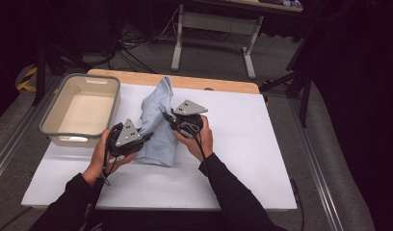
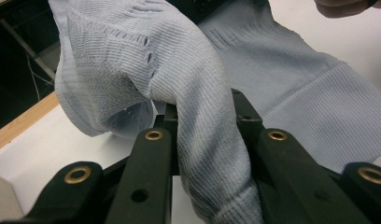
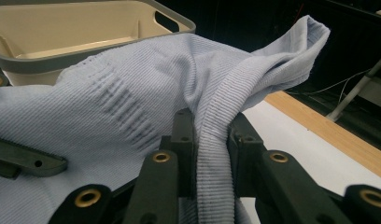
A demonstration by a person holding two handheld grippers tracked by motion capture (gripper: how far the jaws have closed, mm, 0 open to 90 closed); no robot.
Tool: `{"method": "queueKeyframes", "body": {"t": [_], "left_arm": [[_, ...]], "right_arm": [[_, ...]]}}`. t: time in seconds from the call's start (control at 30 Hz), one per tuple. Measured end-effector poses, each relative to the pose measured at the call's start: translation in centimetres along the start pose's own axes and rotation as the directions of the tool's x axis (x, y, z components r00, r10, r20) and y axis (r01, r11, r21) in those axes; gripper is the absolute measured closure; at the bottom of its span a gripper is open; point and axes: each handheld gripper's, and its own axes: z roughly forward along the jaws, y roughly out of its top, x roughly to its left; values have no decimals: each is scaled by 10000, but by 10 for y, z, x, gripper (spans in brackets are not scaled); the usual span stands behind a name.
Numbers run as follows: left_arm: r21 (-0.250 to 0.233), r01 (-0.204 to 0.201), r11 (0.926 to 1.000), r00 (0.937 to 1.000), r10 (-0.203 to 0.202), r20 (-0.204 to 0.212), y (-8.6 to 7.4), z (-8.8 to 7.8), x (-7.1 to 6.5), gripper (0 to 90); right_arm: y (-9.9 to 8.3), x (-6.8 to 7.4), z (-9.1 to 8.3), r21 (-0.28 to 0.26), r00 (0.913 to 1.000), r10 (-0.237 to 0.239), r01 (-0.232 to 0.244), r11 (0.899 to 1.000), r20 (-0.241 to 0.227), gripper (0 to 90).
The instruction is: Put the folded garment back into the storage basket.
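Observation:
A pale blue ribbed knit cloth (image 1: pixel 158 130) lies bunched in the middle of the white tabletop, its far end raised in a peak. My left gripper (image 1: pixel 147 136) is shut on the cloth's left side; in the left gripper view a thick fold of the cloth (image 2: pixel 198 140) is pinched between the jaws (image 2: pixel 205 112). From the right, my right gripper (image 1: pixel 165 117) is shut on a rolled edge of the cloth (image 3: pixel 216 154), which runs up between its jaws (image 3: pixel 212 126). Both hands sit close together over the cloth.
A grey-rimmed beige bin (image 1: pixel 91 77) stands at the table's left, close to the left hand, and its rim (image 3: pixel 100 56) rises behind the cloth. A wooden table edge (image 1: pixel 223 85) runs along the back. Bare white surface (image 1: pixel 252 144) spreads to the right and front.

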Motion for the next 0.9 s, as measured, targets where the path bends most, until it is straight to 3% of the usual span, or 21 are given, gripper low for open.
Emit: {"method": "queueKeyframes", "body": {"t": [0.3,0.43,0.9], "left_arm": [[-8,-15,10000,10000,15,-78,0,-4,9,743],[-50,79,10000,9999,-79,-108,0,-9,16,744],[244,-141,9996,9988,152,-456,1,-28,41,745]], "right_arm": [[6,0,4,-29,10000,-44,44,10000,-53,755],[14,1,9,-89,9999,-41,40,10000,-143,755],[35,10,27,-351,9995,-180,171,9992,-266,755]]}}
